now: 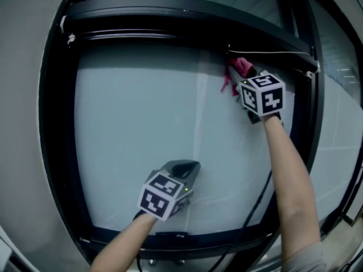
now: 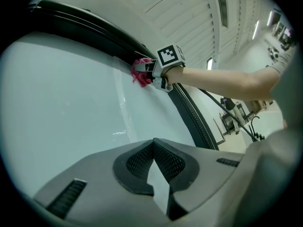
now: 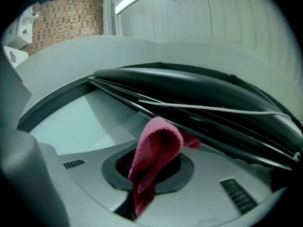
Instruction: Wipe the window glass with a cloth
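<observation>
The window glass [image 1: 142,129] is a pale pane in a black frame [image 1: 57,146]. A pink cloth [image 1: 239,72] is pinched in my right gripper [image 1: 247,79] and pressed at the pane's top right corner, just under the frame's upper bar. The right gripper view shows the cloth [image 3: 154,162] folded up between the shut jaws. My left gripper [image 1: 187,168] hovers low over the pane's lower middle, jaws shut with nothing in them [image 2: 154,143]. The left gripper view shows the cloth [image 2: 141,74] and right gripper [image 2: 147,72] far off.
A thin white cord [image 3: 213,109] runs along the black upper frame bar [image 3: 189,86]. A black cable [image 1: 256,205] trails down from my right arm across the lower frame. Pale wall [image 1: 25,95] surrounds the window.
</observation>
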{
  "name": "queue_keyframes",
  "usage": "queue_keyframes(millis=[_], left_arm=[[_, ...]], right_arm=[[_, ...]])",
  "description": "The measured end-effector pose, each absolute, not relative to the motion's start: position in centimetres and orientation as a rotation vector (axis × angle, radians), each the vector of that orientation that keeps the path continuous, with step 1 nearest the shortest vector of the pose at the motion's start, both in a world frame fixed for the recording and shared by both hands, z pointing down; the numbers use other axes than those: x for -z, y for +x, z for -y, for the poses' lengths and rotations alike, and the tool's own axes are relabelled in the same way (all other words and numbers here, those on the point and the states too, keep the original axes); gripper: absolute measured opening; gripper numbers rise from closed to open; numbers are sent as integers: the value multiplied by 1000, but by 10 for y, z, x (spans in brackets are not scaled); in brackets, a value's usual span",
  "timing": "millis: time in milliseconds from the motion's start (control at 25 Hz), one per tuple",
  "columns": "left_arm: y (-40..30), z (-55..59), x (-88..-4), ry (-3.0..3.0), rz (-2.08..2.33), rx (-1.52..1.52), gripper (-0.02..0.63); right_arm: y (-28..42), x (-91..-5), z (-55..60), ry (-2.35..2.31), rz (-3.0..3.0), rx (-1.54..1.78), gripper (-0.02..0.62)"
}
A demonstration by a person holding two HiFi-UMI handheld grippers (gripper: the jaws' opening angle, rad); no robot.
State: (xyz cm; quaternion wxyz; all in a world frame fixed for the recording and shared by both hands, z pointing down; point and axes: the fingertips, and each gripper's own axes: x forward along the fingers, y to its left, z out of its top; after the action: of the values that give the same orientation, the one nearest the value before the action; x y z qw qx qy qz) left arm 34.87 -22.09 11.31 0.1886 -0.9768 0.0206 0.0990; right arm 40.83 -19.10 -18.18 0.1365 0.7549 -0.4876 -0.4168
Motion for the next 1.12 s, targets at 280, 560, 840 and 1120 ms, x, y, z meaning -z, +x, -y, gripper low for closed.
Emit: queue_keyframes(millis=[280,560,840,1120], left_arm=[[345,228,-124,-2747,-71,-235,5],[352,232,-137,-2767,-90,-225,5],[355,233,-163,-2809,-98,-187,5],[353,232,-186,-2839,-95,-144,5]], right_arm=[[396,121,211,1948,1502,990,40],[399,52,211,1901,1579,905,40],[407,-20,208,1961,1684,823,40],[415,-89,203,2014,1750,708,40]])
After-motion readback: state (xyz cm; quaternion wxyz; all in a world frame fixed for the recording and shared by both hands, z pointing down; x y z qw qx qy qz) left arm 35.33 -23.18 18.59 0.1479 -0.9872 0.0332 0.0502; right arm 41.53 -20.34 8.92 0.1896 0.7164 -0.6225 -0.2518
